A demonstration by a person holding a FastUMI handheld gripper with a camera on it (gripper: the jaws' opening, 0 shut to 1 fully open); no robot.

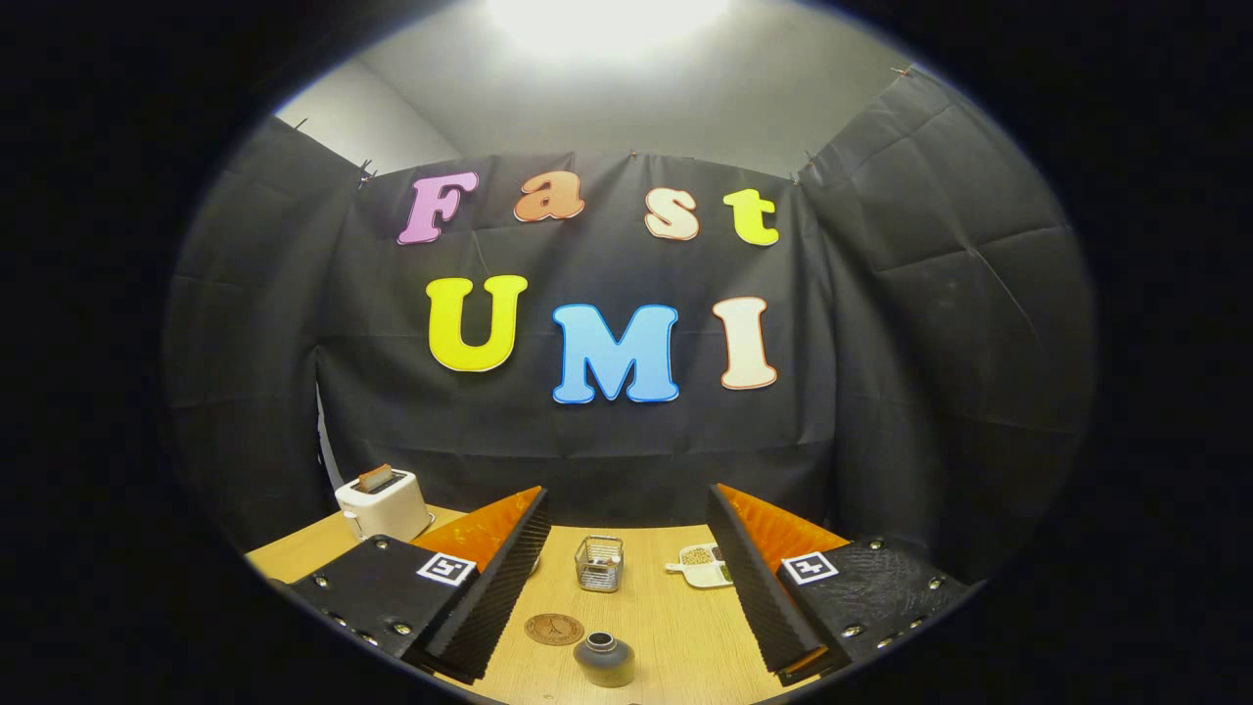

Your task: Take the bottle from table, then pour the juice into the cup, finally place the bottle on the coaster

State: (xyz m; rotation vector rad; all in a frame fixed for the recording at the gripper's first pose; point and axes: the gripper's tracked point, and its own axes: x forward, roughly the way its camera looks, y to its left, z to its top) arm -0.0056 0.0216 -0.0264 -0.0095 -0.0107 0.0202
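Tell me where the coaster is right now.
The coaster lies flat on the table between the open fingers, just beside the dark bottle.

Small white dish (703, 566) at two o'clock from the wire basket (598, 563), partly hidden behind one finger of the wide-apart gripper (626, 548); its contents too small to identify.

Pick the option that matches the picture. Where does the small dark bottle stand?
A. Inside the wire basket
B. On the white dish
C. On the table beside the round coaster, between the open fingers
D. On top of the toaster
C: the bottle stands on the table beside the coaster, between the spread fingers of the gripper.
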